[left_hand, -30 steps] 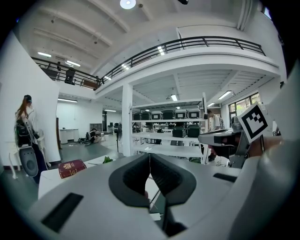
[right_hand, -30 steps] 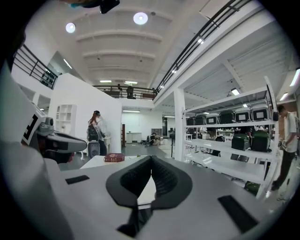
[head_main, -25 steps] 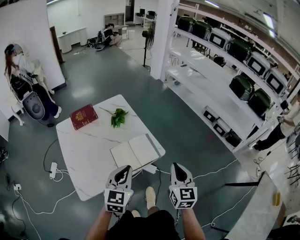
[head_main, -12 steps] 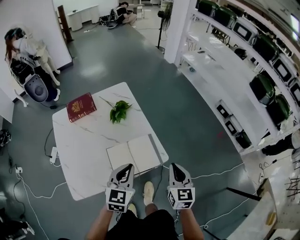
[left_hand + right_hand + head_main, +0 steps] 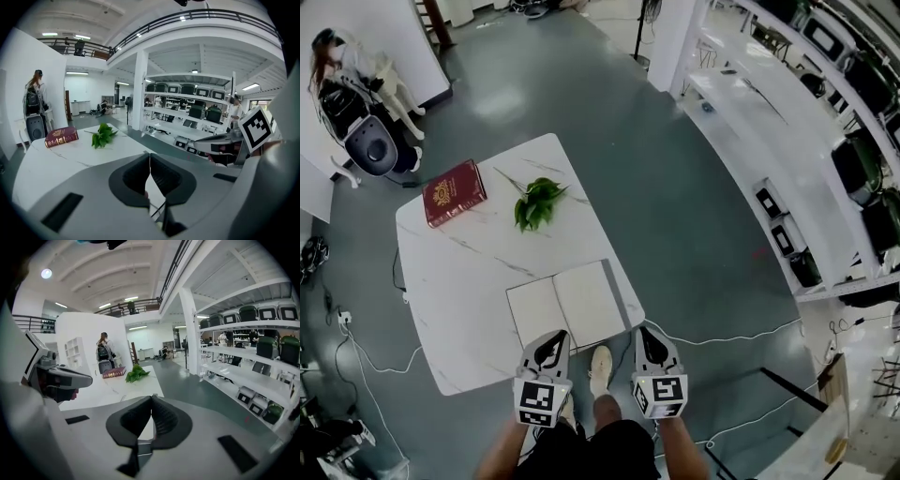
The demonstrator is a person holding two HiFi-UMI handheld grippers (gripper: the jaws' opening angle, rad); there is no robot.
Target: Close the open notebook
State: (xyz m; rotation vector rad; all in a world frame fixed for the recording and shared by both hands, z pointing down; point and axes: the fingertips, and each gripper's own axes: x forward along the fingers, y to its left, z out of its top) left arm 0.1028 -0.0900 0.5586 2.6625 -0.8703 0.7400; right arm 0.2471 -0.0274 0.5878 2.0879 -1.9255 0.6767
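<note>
Approach step: left gripper (image 5: 551,341) and right gripper (image 5: 649,339) hang near the open notebook (image 5: 567,305) on the tabletop (image 5: 469,272), fingers (image 5: 164,420) closed, empty. Judged next: fold one cover over.

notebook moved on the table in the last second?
No. The notebook lies open at the same near corner of the table, just as far from the plant. Its shift in the head view is the camera's.
</note>
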